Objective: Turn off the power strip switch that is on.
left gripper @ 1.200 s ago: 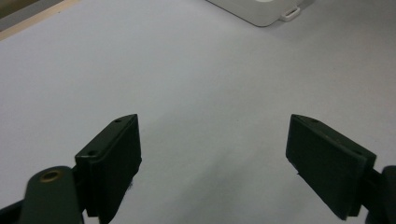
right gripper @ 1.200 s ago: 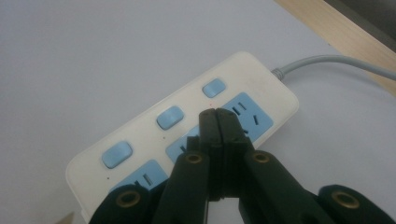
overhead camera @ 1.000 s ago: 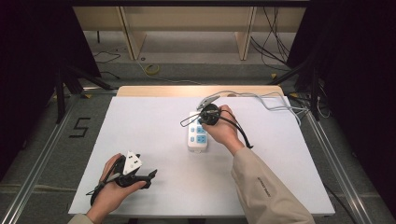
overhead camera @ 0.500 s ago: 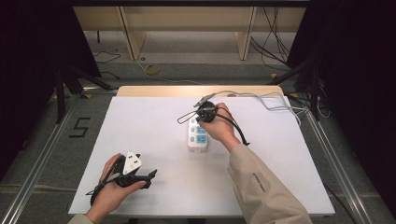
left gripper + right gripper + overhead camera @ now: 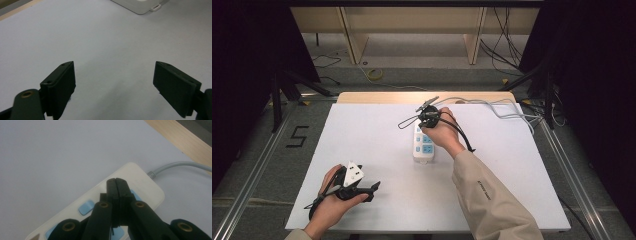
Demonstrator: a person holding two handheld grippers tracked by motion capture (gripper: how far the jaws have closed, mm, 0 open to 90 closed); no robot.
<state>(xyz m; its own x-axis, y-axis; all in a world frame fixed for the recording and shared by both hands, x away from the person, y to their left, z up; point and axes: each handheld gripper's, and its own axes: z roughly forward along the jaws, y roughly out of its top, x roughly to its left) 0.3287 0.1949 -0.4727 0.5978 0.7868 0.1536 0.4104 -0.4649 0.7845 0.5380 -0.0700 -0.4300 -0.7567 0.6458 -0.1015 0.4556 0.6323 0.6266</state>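
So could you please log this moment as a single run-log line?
right gripper: shut, over power strip | left gripper: open, nothing between jaws, near table front edge | strip cable: trails off

The right gripper (image 5: 116, 182) is seen with jaws pressed together above a white power strip (image 5: 140, 180), whose grey cable (image 5: 180, 165) is laid across the white table (image 5: 55, 157).

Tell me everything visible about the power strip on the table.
The power strip is a white, plastic-looking bar with rounded corners and pale blue socket faces. It lies flat near the middle of the white table, its long side running away from the person. A grey cable leaves its far end. The right hand-held gripper, jaws shut, is over it; contact is unclear.
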